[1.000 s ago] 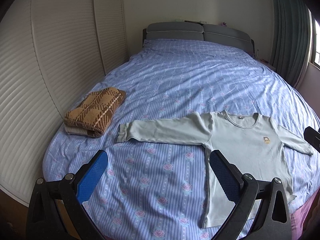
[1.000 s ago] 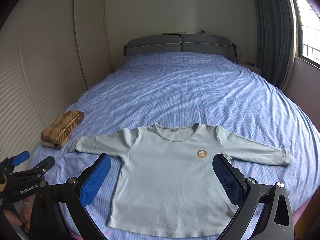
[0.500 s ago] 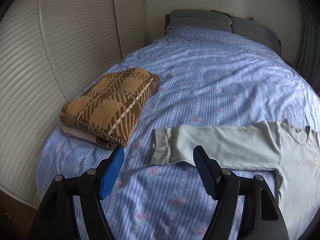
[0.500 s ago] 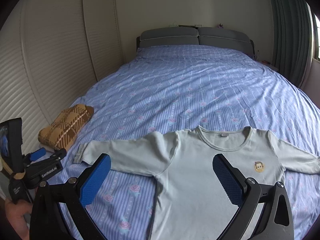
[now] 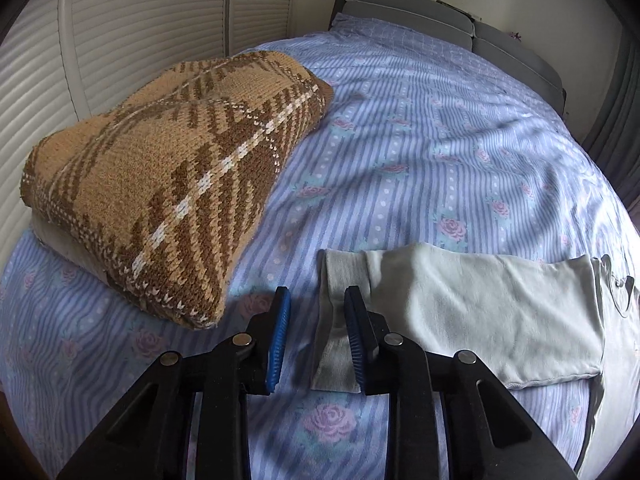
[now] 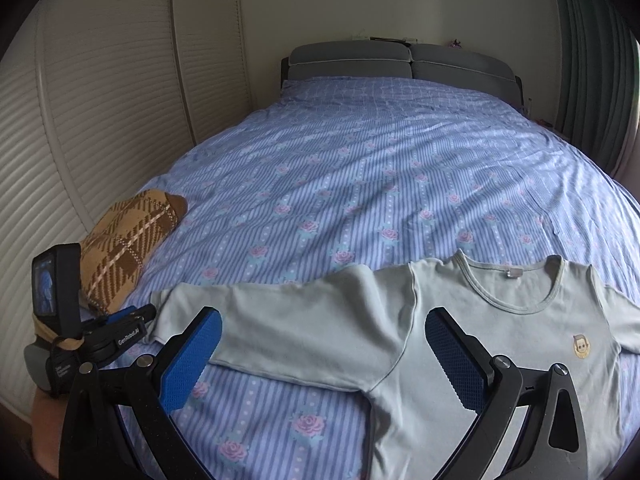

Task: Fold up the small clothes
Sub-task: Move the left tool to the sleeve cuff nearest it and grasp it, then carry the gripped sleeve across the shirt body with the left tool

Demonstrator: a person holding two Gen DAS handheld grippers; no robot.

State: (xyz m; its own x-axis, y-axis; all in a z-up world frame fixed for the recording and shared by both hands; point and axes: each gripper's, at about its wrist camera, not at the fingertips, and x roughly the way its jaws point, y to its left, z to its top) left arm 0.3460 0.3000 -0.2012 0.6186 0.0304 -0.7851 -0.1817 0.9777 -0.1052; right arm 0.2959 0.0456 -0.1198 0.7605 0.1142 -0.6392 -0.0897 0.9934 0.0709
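A pale green long-sleeved shirt (image 6: 460,344) lies flat on the bed, front up, with a small face badge on the chest. Its left sleeve (image 5: 472,300) stretches out toward the bed's left side. My left gripper (image 5: 316,320) is down at the sleeve's cuff (image 5: 340,300), jaws narrowed but still apart, the right finger resting on the cuff and the left finger on the sheet beside it. It shows in the right wrist view (image 6: 132,316) at the cuff. My right gripper (image 6: 324,352) is wide open above the sleeve's shoulder end, holding nothing.
A folded brown plaid knit (image 5: 160,184) lies on a pale folded cloth just left of the cuff, near the bed's left edge. The blue striped floral sheet (image 6: 380,184) covers the bed. Slatted wardrobe doors (image 6: 100,120) stand along the left; a grey headboard (image 6: 400,60) at the far end.
My left gripper moved forward and down to the sleeve cuff and its jaws narrowed. My right gripper shifted left and closer, over the sleeve and shoulder.
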